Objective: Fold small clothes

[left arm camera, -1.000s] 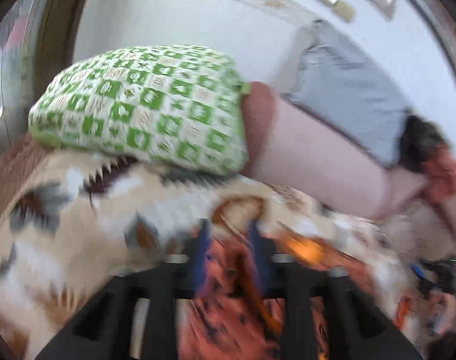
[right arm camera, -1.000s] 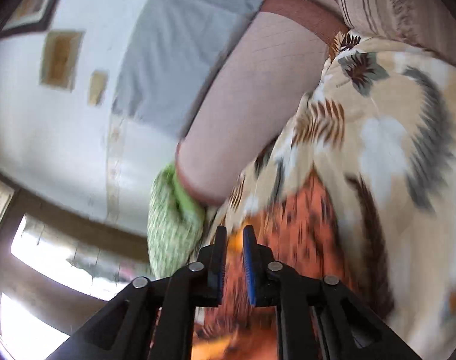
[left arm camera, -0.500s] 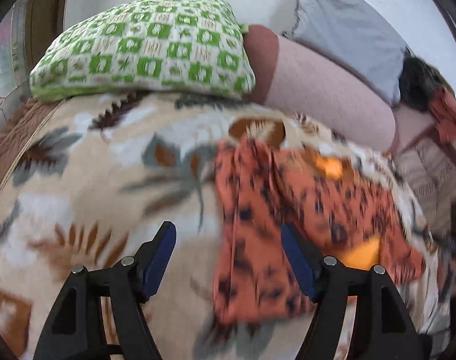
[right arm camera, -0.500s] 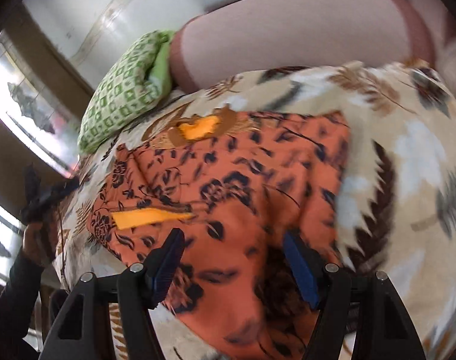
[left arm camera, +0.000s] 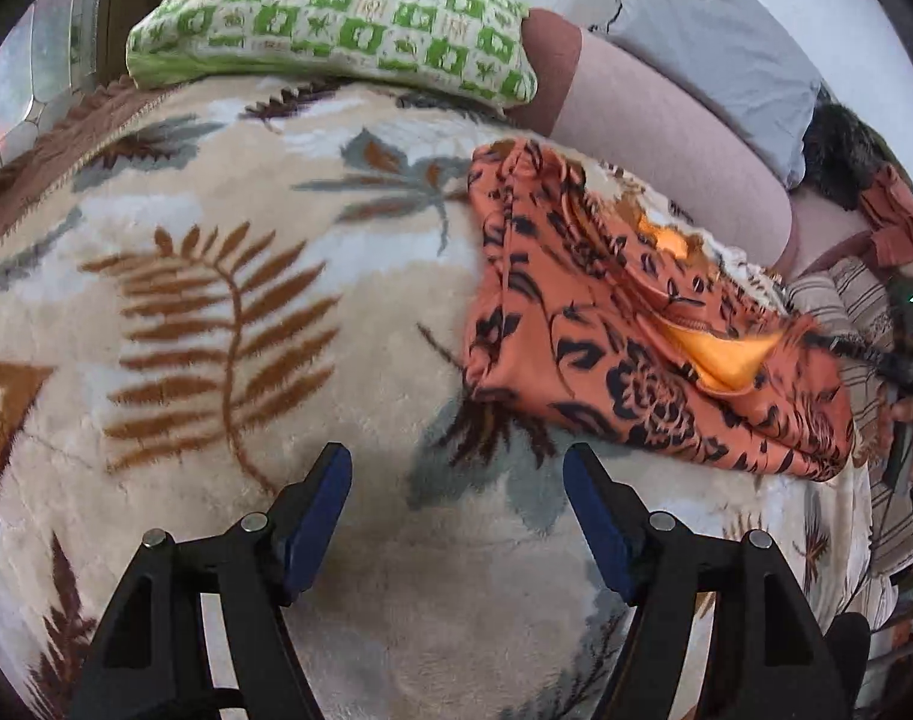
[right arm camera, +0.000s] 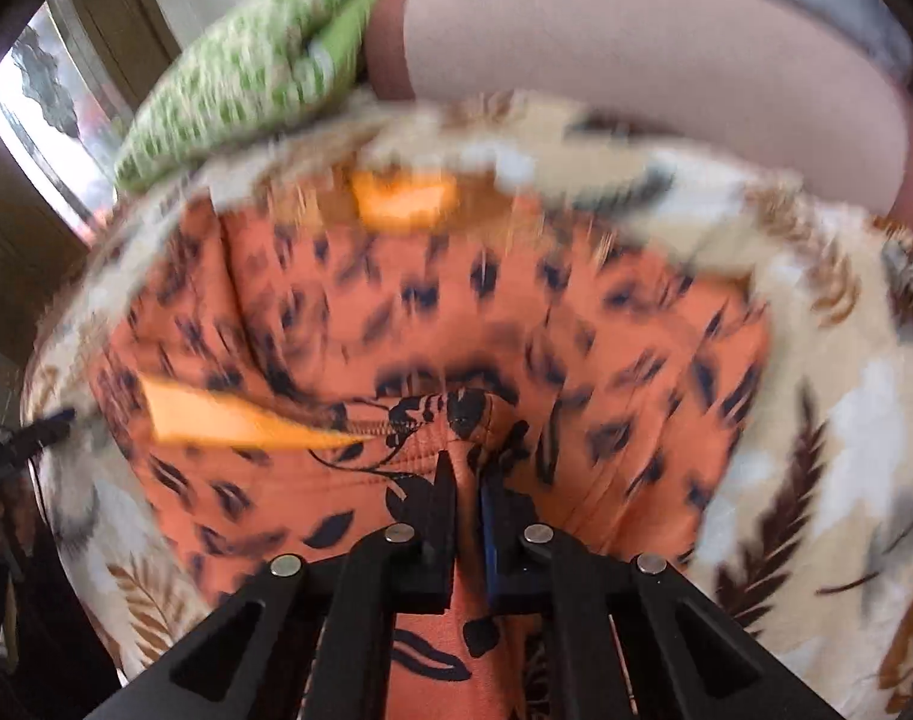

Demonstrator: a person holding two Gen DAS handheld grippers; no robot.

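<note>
- The garment, an orange piece with a dark floral print, lies rumpled on the bed's blanket, on its right side in the left view, below the pink bolster and near the green pillow.
- The right tool is clamped on a pinch of the garment's near edge, fingers nearly together with cloth bunched between them. The grip looks shallow; a quick lift could let the thin cloth slip out.
- The pinch may hold one layer only, or both. If only one, the piece opens instead of folding over.
- The right view is smeared with motion, so where the fold line falls is hard to judge; a fast swing risks a crooked fold.
- The left tool hangs with fingers wide apart over bare blanket, well apart from the garment and holding nothing. With nothing pinning the far side, the whole piece may drag across the plush blanket.
- Its yellow lining shows through openings, so layers are already shifted and may wrinkle further.
</note>
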